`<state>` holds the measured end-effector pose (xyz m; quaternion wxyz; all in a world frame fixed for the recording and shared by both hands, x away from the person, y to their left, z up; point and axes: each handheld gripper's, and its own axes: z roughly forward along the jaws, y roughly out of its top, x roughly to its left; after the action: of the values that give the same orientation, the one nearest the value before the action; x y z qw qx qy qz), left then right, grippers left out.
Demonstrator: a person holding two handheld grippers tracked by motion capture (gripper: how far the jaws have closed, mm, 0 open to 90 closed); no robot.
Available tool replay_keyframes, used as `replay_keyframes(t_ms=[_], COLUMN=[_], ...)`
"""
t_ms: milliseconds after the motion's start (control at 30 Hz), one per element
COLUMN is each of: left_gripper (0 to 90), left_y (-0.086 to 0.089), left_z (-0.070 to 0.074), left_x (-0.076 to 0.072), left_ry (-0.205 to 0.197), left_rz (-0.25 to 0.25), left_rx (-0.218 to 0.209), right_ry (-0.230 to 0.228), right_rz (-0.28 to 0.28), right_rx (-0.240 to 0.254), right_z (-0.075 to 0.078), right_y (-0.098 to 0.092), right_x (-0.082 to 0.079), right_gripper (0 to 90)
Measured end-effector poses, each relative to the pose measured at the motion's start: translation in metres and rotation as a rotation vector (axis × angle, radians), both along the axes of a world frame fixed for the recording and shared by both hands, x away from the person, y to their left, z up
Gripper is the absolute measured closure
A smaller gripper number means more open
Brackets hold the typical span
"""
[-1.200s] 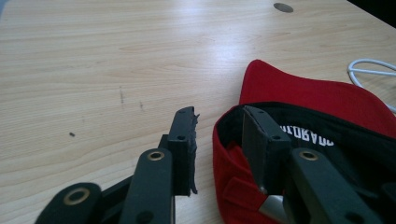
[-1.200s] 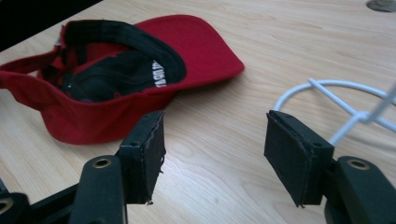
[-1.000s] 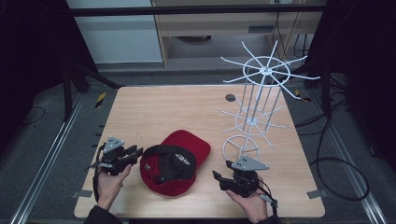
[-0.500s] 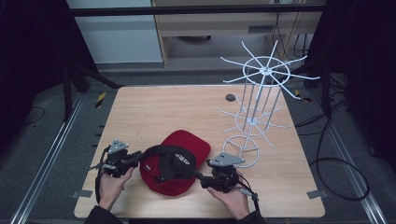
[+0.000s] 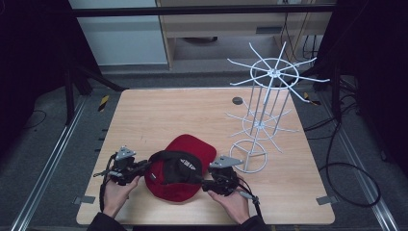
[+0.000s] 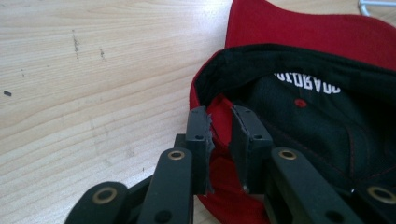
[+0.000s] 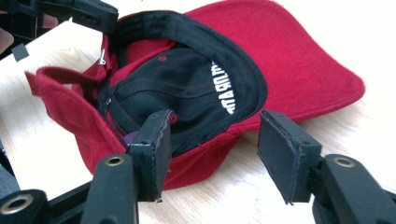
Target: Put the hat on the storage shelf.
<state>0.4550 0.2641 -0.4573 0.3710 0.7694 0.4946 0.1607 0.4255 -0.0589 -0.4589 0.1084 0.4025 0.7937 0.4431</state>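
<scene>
A red cap (image 5: 185,144) with a black lining lies upside down near the table's front edge. My left gripper (image 5: 144,166) is at its left side. In the left gripper view the jaws (image 6: 222,127) are shut on the red rim of the cap (image 6: 327,32). My right gripper (image 5: 202,182) is at the cap's right side, and its jaws have just been closing. In the right gripper view it (image 7: 215,140) stands open astride the rim of the cap (image 7: 289,60). One pad is inside the cap, the other outside and clear of the cloth.
A white wire display stand (image 5: 262,120) with spreading prongs rises at the right of the wooden table (image 5: 168,110), its ring base close behind my right gripper. A small dark disc (image 5: 237,100) lies behind it. Metal rails run along both sides of the table.
My right gripper has moved left to the cap's rim and its jaws have narrowed. My left gripper has stayed in place at the cap's left side.
</scene>
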Motion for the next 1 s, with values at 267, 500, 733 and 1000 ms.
replay_keyframes(t_ms=[267,500,733,1000], left_gripper=[80.7,85.8,86.3,86.3], left_y=[-0.003,-0.002,0.0,-0.003], left_z=[-0.006,-0.008,-0.01,-0.011], left_x=[0.0,-0.001,-0.001,-0.002], left_ry=[0.029,0.036,0.046,0.047], left_rz=[-0.002,0.003,0.006,-0.022], left_rx=[0.021,0.045,0.032,0.009], right_ry=[0.041,0.065,0.139,0.066], right_rz=[0.0,-0.026,-0.021,-0.024], right_rx=[-0.008,-0.022,-0.031,0.032], right_z=[-0.01,-0.013,-0.019,0.002], right_y=[0.007,0.004,0.003,-0.003], right_x=[0.004,0.006,0.01,0.017], right_gripper=[47.0,46.9,67.6,87.1])
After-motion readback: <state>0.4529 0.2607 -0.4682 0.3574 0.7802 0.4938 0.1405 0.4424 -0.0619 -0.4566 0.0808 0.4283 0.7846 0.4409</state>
